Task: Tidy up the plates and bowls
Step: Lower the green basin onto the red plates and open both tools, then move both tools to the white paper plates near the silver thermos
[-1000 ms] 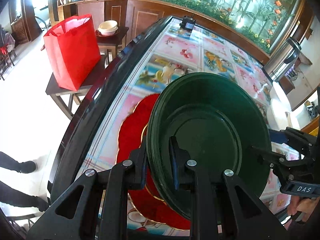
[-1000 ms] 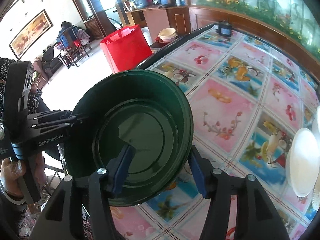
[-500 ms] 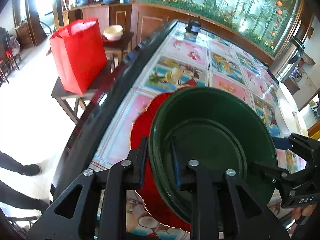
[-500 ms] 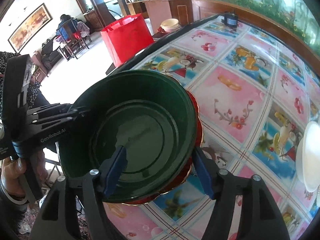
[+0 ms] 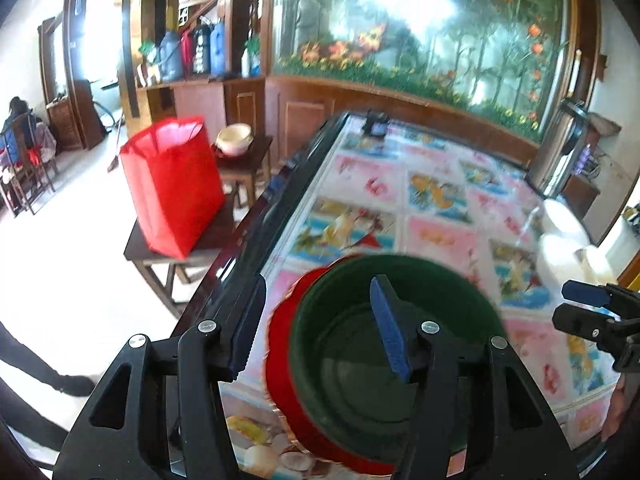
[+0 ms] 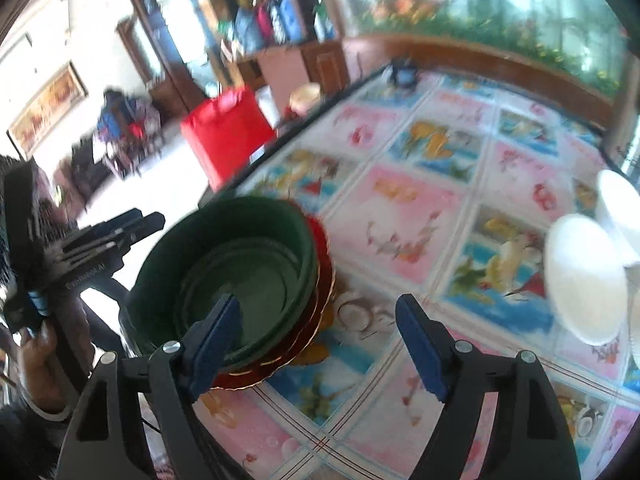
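Both grippers are letting go and lifting off the deep dark-green plastic bowl (image 5: 394,344), now sitting on the scalloped red plates (image 6: 320,292) (stacking step done). The left gripper (image 5: 320,332) and right gripper (image 6: 320,344) are opening, empty; next likely calls for reaching the round white plates (image 6: 584,280).

Red bag (image 5: 173,184) on a dark side table (image 5: 208,240), beside the fruit-patterned tablecloth (image 5: 436,200).

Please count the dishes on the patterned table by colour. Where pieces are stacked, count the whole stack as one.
Green bowl stack: 1
Red plate stack: 1
White dishes: 2 (a possible third at the picture's right edge is too cut off to count)
Total: 4
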